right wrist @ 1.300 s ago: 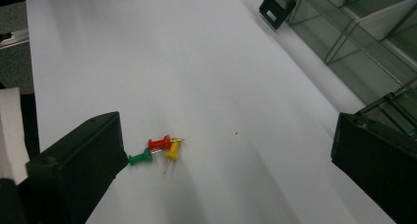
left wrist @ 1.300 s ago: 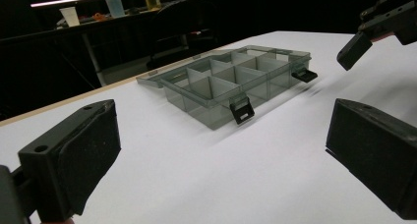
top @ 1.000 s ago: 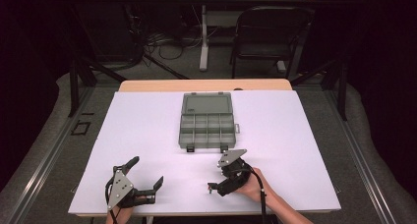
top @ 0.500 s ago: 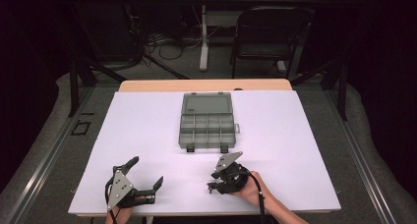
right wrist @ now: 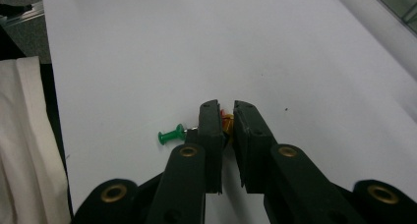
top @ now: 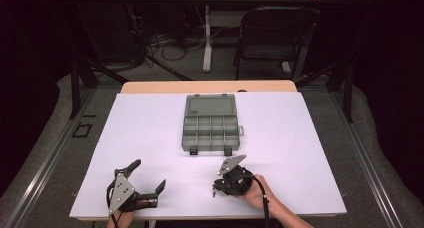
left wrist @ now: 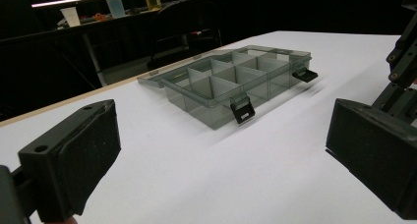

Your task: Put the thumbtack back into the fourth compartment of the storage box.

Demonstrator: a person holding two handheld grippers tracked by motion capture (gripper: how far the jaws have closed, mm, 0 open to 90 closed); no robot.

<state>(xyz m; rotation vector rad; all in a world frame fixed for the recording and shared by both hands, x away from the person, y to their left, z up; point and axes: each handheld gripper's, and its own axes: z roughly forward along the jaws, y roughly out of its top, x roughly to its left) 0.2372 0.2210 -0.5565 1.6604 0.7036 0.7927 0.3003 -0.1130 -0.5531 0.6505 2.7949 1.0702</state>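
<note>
The right tool (right wrist: 225,122) points down at the near part of the white tabletop (top: 320,138), and its jaws have just been closing: they now stand almost together, pinching small pushpins (right wrist: 227,123), an orange and a reddish bit showing in the narrow gap. A green pin (right wrist: 171,134) lies flat just beside the left jaw, its tip touching or tucked under that jaw; whether it is caught in the pinch I cannot tell. In the high view the same tool (top: 216,189) sits near and right of centre, with a tiny coloured speck at its tip. Picking from above makes sense, since the pins lie loose on the flat surface and are too small to take from the side.

The left tool (top: 149,176) rests low at the near left, its pads (left wrist: 88,160) spread wide with nothing between them. It looks parked, clear of the work and ready to steady something if needed.

The organizer box (top: 210,124) lies well apart, toward the far middle of the tabletop, its lid thrown back on the far side and its two latches (left wrist: 243,109) hanging at the near wall. Open like this, its compartments face up, most likely so the pins can be dropped straight in; the ones visible look empty.
</note>
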